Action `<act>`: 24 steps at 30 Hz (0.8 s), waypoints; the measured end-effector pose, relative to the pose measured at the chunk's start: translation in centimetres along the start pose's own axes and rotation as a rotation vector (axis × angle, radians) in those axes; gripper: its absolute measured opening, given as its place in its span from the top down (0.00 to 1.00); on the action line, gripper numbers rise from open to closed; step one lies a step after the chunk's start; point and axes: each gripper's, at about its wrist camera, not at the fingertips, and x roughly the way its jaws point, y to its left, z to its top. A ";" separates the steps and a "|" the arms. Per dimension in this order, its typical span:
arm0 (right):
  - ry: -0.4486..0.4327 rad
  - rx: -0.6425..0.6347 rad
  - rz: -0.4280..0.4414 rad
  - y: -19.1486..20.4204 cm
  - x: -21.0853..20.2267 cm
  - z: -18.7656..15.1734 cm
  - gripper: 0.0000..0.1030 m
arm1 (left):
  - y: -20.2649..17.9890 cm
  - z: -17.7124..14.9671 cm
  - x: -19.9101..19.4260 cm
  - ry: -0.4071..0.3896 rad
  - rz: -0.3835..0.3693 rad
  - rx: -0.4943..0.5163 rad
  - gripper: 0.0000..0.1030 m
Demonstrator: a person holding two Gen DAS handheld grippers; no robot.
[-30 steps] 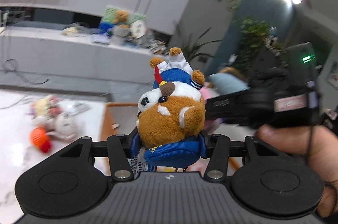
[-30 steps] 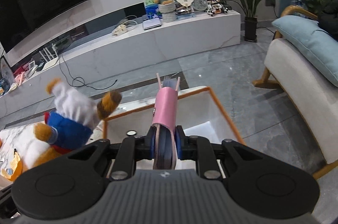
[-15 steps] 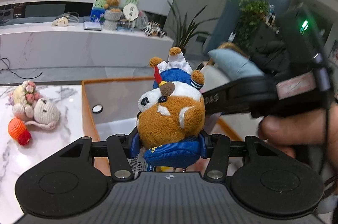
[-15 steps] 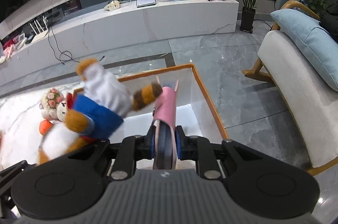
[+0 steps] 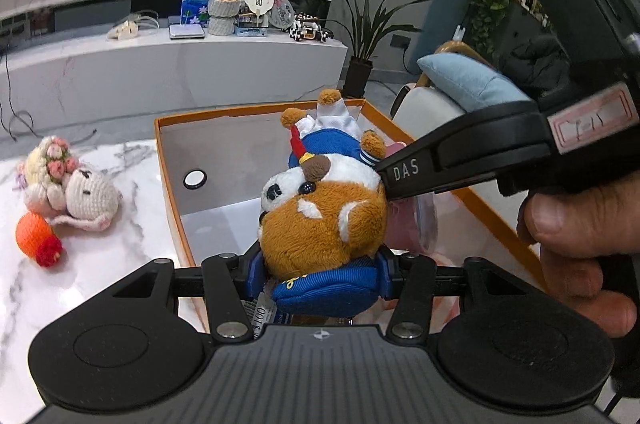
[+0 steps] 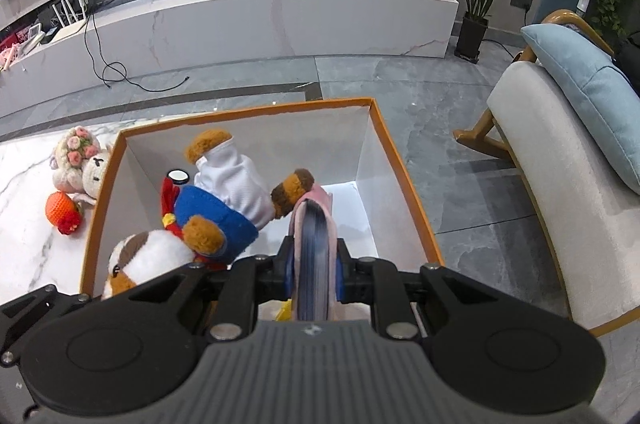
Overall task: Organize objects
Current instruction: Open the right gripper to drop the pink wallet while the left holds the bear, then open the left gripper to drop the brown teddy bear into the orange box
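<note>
The left gripper (image 5: pixel 320 274) clamps a plush dog (image 5: pixel 320 216) by its blue cap, head toward the camera and feet outward, hanging over the orange-rimmed box (image 5: pixel 168 184) so that letting go would probably drop it inside. The right gripper (image 6: pixel 312 270) is pinched fully tight on a thin pink pouch (image 6: pixel 314 224) (its exact nature is unclear), held edge-on above the same box. A crocheted doll (image 5: pixel 72 184) and a crocheted orange (image 5: pixel 38 238) lie on the marble table (image 5: pixel 120 264), just outside the box.
</note>
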 end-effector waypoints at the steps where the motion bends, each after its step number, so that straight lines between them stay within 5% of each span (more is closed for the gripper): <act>1: 0.004 0.000 -0.002 0.0 0.2 0.0 0.81 | -0.2 0.0 0.1 0.002 0.009 0.015 0.42; 12: 0.038 -0.008 -0.029 -0.3 1.2 -0.3 0.80 | -1.5 -0.4 0.5 0.023 0.057 0.104 0.38; 24: -0.008 0.027 -0.047 -0.4 0.5 0.1 0.68 | -1.8 -0.5 0.5 0.039 0.055 0.100 0.35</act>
